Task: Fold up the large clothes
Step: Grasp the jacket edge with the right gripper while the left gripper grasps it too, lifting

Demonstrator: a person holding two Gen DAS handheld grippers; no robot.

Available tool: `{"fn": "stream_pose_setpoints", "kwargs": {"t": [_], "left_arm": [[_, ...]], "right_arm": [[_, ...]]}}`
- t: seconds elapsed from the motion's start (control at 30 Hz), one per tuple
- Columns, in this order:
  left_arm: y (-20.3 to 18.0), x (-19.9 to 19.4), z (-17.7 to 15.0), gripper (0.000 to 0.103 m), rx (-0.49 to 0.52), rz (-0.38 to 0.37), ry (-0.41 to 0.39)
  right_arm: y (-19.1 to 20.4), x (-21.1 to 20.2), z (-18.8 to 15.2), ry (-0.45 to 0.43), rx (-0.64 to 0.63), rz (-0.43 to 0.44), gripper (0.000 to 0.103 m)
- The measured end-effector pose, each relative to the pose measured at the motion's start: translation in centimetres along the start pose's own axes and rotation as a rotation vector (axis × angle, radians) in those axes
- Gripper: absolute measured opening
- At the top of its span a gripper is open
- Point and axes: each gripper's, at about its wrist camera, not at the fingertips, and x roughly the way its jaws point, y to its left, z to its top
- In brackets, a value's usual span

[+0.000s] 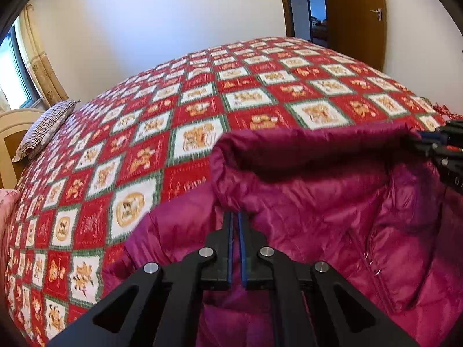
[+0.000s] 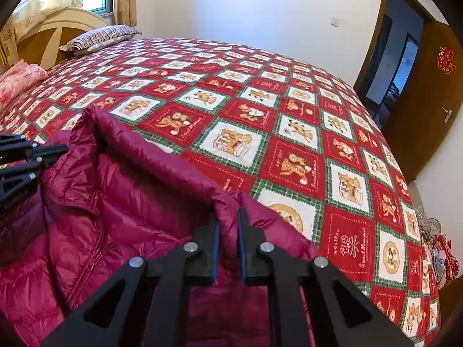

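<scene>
A magenta puffer jacket (image 1: 318, 190) (image 2: 130, 196) lies on a bed under a red, white and green patchwork quilt (image 1: 144, 150) (image 2: 289, 159). Its upper edge is raised into a fold that runs between my two grippers. In the left wrist view my left gripper (image 1: 235, 215) is shut on the left end of that edge. In the right wrist view my right gripper (image 2: 228, 215) is shut on the right end, with a thick bunch of fabric between its blue pads. Each gripper also shows at the side of the other view: the right gripper (image 1: 439, 144) and the left gripper (image 2: 43, 156).
A striped pillow (image 2: 101, 37) (image 1: 43, 130) and a pink cloth (image 2: 20, 81) lie near the wooden headboard (image 2: 58, 26). A brown door (image 2: 428, 101) (image 1: 356, 14) stands open beyond the bed's far corner. Bundled items (image 2: 439, 245) sit beside the bed's right edge.
</scene>
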Motion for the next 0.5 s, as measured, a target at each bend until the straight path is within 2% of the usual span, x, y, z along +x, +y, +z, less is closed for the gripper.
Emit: {"fn": "stream_pose_setpoints", "kwargs": {"t": [0.13, 0.3, 0.33, 0.37, 0.4, 0.47, 0.5], "left_arm": [[0.4, -1.3, 0.4, 0.004, -0.045, 0.009, -0.04], [2.8, -3.7, 3.0, 0.005, -0.189, -0.078, -0.102], [3.1, -3.7, 3.5, 0.007, -0.203, -0.088, -0.103], [3.2, -3.4, 3.9, 0.02, -0.209, -0.081, -0.087], [3.1, -2.5, 4.5, 0.042, -0.205, -0.057, -0.047], [3.0, -1.2, 4.8, 0.065, -0.203, -0.04, -0.025], [3.0, -0.6, 4.9, 0.065, -0.203, -0.028, -0.02]], "right_arm": [[0.3, 0.0, -0.1, -0.003, -0.017, -0.005, 0.013], [-0.4, -0.2, 0.3, -0.014, 0.012, 0.014, 0.014], [-0.6, -0.3, 0.4, -0.02, 0.022, 0.021, 0.018], [-0.8, -0.3, 0.6, -0.026, 0.035, 0.027, 0.036], [-0.9, -0.4, 0.8, -0.029, 0.042, 0.028, 0.061], [-1.1, -0.6, 1.1, -0.047, 0.056, 0.034, 0.063], [-1.1, -0.5, 1.3, -0.045, 0.056, 0.035, 0.063]]}}
